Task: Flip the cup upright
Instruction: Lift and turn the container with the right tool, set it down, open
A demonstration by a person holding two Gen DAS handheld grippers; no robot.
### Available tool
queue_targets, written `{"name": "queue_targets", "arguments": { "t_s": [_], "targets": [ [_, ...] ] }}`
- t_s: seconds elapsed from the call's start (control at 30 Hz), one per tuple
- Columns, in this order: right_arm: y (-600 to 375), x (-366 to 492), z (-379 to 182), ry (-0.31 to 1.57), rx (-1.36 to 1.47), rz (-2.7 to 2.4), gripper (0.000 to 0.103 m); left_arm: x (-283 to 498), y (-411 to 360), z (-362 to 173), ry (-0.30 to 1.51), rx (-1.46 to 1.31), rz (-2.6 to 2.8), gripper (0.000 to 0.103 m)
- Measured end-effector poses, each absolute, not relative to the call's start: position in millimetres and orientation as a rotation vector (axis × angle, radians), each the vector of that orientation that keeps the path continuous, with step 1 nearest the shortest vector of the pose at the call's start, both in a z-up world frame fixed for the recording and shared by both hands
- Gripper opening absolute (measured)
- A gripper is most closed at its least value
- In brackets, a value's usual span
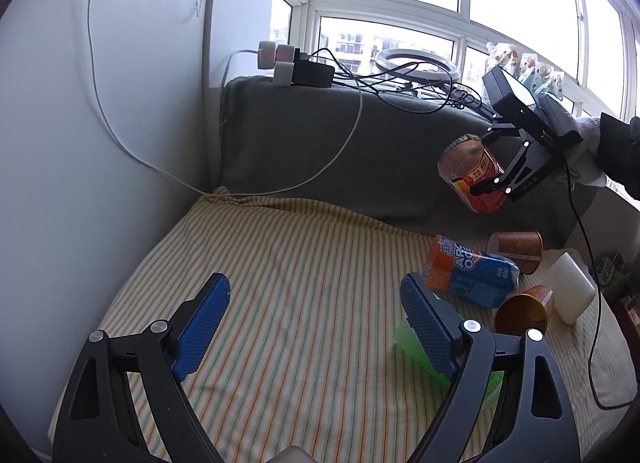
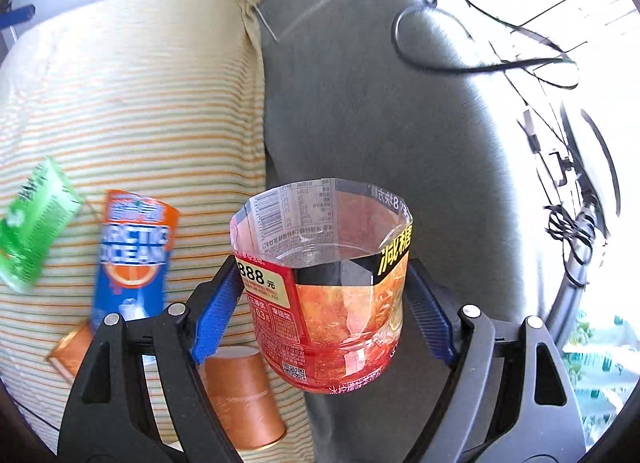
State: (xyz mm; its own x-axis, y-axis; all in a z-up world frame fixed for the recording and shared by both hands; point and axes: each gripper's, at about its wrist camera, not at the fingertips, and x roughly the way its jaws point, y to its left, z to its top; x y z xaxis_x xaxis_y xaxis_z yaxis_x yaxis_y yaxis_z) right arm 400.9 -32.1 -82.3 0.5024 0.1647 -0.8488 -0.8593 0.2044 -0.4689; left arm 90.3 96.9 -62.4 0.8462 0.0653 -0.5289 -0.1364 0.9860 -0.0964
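The right gripper (image 2: 324, 303) is clamping the red cup (image 2: 324, 283), a cut plastic bottle with a red and orange label, and its two blue pads (image 2: 218, 311) are pressing on opposite sides of the cup wall. In the right wrist view the cup is sitting between the jaws with its open cut rim pointing away from the camera. In the left wrist view the same red cup (image 1: 472, 177) is hanging in the air in the right gripper (image 1: 490, 171), above the striped cloth (image 1: 280, 303) and in front of the grey blanket (image 1: 300, 143), and it is tilting with its open end toward the upper left. The left gripper (image 1: 316, 323) is hovering low over the striped cloth with its jaws standing wide apart and holding nothing. A green cup (image 1: 416, 347) is lying just behind its right finger. Further right, a blue and orange cup (image 1: 468, 275), two brown paper cups (image 1: 516, 251) and a white cup (image 1: 570, 287) are lying on their sides close together.
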Motion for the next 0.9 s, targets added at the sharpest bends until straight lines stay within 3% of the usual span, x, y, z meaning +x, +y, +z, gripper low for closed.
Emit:
{"name": "queue_targets", "arguments": {
  "t_s": [0.37, 0.6, 0.9],
  "targets": [
    [-72, 287, -21, 0.786, -1.088, 0.811, 0.082, 44, 85, -37, 0.475, -0.120, 0.065, 0.087],
    [-101, 208, -12, 0.857, -0.992, 0.849, 0.083, 10, 72, -37, 0.466, -0.100, 0.025, 0.087],
    [-133, 141, -52, 1.066, -0.735, 0.927, 0.083, -16, 55, -46, 0.511, -0.068, -0.041, 0.087]
  ]
}}
